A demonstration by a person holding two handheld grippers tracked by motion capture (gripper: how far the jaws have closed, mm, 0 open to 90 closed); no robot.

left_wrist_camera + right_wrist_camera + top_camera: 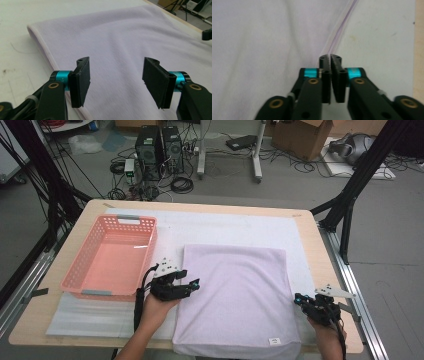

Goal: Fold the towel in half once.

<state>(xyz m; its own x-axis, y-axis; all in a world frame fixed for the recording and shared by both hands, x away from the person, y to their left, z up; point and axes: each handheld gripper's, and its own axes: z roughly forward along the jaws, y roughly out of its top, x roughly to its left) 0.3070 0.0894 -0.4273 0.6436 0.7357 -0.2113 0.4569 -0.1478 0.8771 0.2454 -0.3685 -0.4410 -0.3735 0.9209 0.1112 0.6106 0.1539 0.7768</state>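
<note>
Lilac towel (235, 295) cloth lay under both sets of jaws. The left gripper (116, 83) had its jaws standing wide apart, poised just over the towel's left hem with nothing between them. The right gripper (331, 75) had its jaws pressed together at the towel's right edge; whether a thin layer of hem was pinched between them could not be told (the edge ran right up to the tips). The towel itself lay flat, already folded into a rectangle, on a white mat (225, 222) covering the worktop (90, 207), its near edge hanging slightly over the front. A pink basket (80, 270) stood just beside it on the left. The step in hand looked like taking hold of both side edges for another fold. Next, the left jaws would need to drop onto the hem and close before any lift.
</note>
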